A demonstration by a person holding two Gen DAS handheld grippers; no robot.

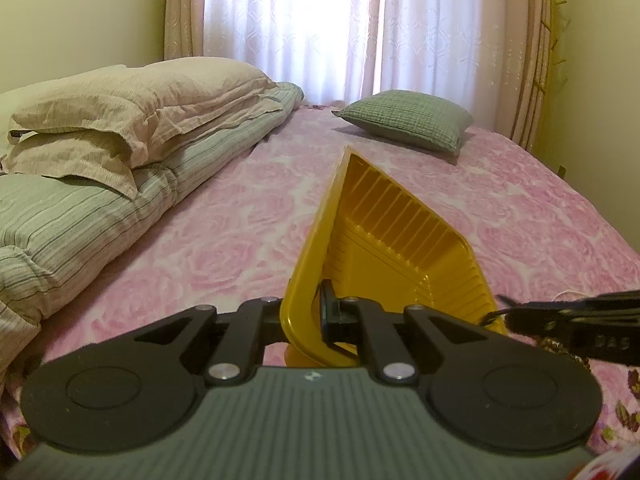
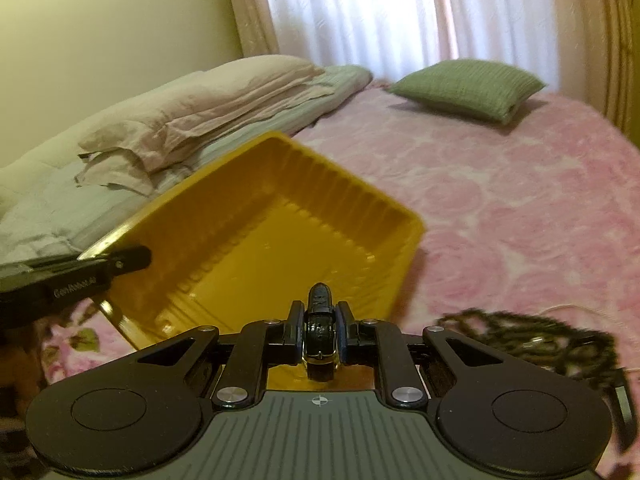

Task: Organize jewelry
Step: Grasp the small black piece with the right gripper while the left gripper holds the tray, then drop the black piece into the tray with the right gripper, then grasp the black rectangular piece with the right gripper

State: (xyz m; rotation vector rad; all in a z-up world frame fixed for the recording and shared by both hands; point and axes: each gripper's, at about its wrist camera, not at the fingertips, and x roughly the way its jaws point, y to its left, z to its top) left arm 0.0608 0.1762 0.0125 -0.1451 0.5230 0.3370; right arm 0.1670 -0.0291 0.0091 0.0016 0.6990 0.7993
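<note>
A yellow ribbed plastic tray (image 1: 384,240) is held tilted above the pink bedspread. My left gripper (image 1: 310,316) is shut on the tray's near rim; it also shows at the left of the right wrist view (image 2: 120,260). The tray (image 2: 280,232) is empty inside. My right gripper (image 2: 319,320) is shut on a black-strapped wristwatch (image 2: 320,328) with a gold case, held just in front of the tray's near edge. It shows at the right of the left wrist view (image 1: 520,316). A dark beaded necklace (image 2: 532,340) lies in a heap on the bed to the right.
The bed has a pink rose-patterned cover (image 1: 520,216). Stacked pillows and a striped quilt (image 1: 100,168) lie along the left. A green cushion (image 1: 408,122) sits at the far side by the curtained window (image 1: 340,20).
</note>
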